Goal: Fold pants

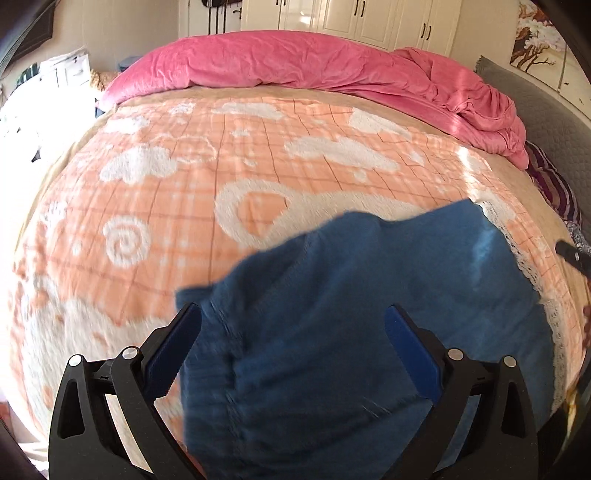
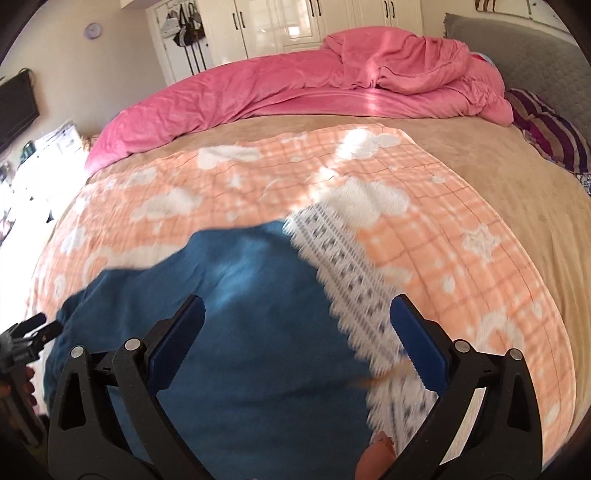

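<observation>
Blue pants (image 1: 369, 295) lie on the orange plaid blanket (image 1: 184, 206) near the bed's front edge; a white lace-patterned band (image 2: 347, 280) runs along their right side. My left gripper (image 1: 293, 332) hovers open over the pants' left part, its fingers (image 1: 177, 343) spread wide with the cloth lying between and beneath them. My right gripper (image 2: 297, 328) is open too, above the right part of the pants (image 2: 236, 332), with the lace band under its right finger. The left gripper's tip (image 2: 33, 328) shows at the left edge of the right wrist view. The picture is blurred by motion.
A crumpled pink duvet (image 1: 314, 62) lies along the far side of the bed. A grey headboard (image 2: 535, 62) and a striped pillow (image 2: 546, 129) are at the right. White wardrobes (image 1: 351, 18) stand behind the bed. A fingertip (image 2: 376, 458) shows at the bottom.
</observation>
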